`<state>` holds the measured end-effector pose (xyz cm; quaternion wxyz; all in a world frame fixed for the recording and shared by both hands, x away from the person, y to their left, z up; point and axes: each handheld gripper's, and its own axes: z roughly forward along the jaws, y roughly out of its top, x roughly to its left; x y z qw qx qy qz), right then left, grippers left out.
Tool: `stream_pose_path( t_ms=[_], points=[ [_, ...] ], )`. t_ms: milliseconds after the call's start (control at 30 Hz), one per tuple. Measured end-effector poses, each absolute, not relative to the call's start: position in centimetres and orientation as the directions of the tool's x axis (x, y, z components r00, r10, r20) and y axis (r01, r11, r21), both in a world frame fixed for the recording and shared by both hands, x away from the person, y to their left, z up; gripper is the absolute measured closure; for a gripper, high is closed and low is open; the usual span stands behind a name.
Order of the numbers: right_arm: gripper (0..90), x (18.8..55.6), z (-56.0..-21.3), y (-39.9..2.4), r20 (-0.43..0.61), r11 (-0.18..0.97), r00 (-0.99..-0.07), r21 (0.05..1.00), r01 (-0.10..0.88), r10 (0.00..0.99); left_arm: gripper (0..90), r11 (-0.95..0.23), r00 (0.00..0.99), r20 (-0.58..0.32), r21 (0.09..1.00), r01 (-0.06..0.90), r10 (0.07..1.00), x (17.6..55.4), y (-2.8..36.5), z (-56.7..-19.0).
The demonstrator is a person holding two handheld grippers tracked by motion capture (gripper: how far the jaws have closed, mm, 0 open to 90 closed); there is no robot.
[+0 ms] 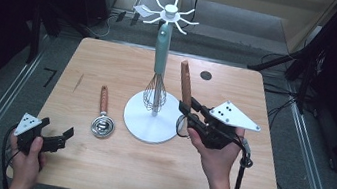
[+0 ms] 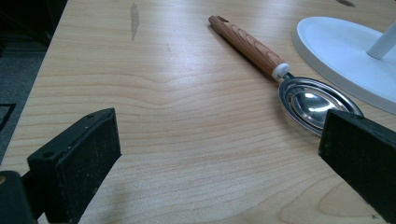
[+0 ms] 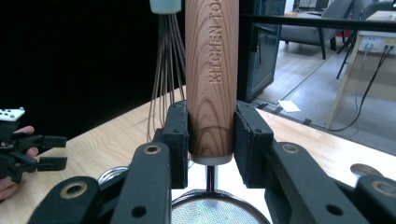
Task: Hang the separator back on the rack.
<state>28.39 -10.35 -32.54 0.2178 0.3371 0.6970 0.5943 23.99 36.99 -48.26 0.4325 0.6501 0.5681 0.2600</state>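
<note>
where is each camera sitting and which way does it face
High view: above the person's side, looking forward and down on the table; forearms, both hands show.
Left gripper view: on the left tongs, open and low, facing the scoop; its own jaws show.
Right gripper view: on the right tongs, shut on the strainer handle, facing the whisk; the other hand shows.
Shared: high and left views show the scoop.

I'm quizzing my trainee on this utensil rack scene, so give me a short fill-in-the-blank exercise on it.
1. The right gripper is shut on a strainer's ____ handle.
2. The whisk hangs from the white ____.
3. The left gripper's jaws stand ____, with nothing between them.
4. The spoon lies flat on the ____.

Missing words: wooden; rack; open; table
</note>
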Motion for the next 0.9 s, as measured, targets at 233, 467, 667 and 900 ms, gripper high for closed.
stream_pose_path(
  t_ms=[233,467,667,900],
  points=[
    [70.4,28.4,-31.5,-10.0,0.088,0.055,-0.677,0.981,0.187,0.731,0.0,0.022,0.22,-0.156,0.858,0.513,0.963,24.0,37.0,-48.3],
    [70.4,28.4,-30.7,-9.8,0.069,0.049,-0.67,0.987,0.156,0.739,0.0,0.018,0.222,-0.153,0.857,0.515,0.963,24.0,37.0,-48.3],
    [70.4,28.4,-30.4,-9.4,0.061,0.051,-0.666,0.988,0.147,0.744,0.0,0.018,0.223,-0.154,0.857,0.515,0.963,24.1,37.0,-48.3],
    [70.4,28.6,-29.6,-9.4,0.062,0.034,-0.664,0.991,0.131,0.745,0.0,0.017,0.223,-0.153,0.857,0.515,0.963,24.1,37.0,-48.3]
  ],
)
